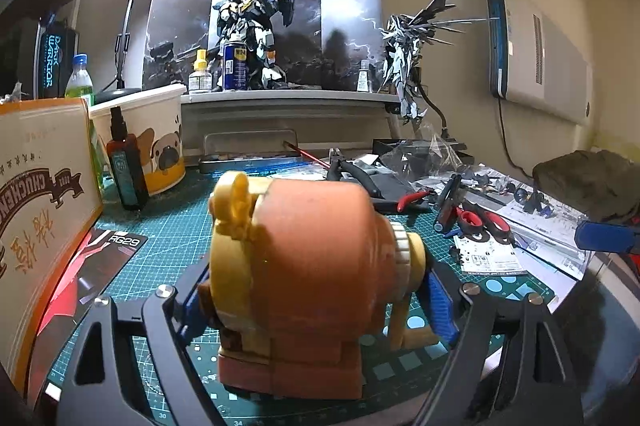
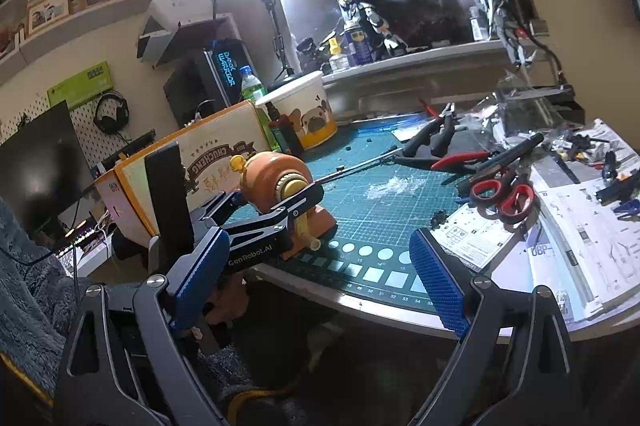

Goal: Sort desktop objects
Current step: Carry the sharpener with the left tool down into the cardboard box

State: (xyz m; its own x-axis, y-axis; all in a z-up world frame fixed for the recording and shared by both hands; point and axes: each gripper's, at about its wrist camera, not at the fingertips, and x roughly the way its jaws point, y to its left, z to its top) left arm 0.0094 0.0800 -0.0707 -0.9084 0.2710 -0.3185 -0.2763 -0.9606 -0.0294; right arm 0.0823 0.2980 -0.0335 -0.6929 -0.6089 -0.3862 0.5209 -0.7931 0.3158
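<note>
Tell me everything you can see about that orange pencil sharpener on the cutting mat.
The pencil sharpener is a rounded orange body, plastic by the look, on a squarish orange base. It has a yellow front plate with a small loop on top, and a cream ribbed collar and yellow crank at the back. It stands upright on the green cutting mat near the desk's front edge, beside the cardboard box. The left gripper brackets it, blue pads at both sides; whether they press is unclear.

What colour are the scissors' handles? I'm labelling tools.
Red with black edging; the scissors show best in the right wrist view.
</note>
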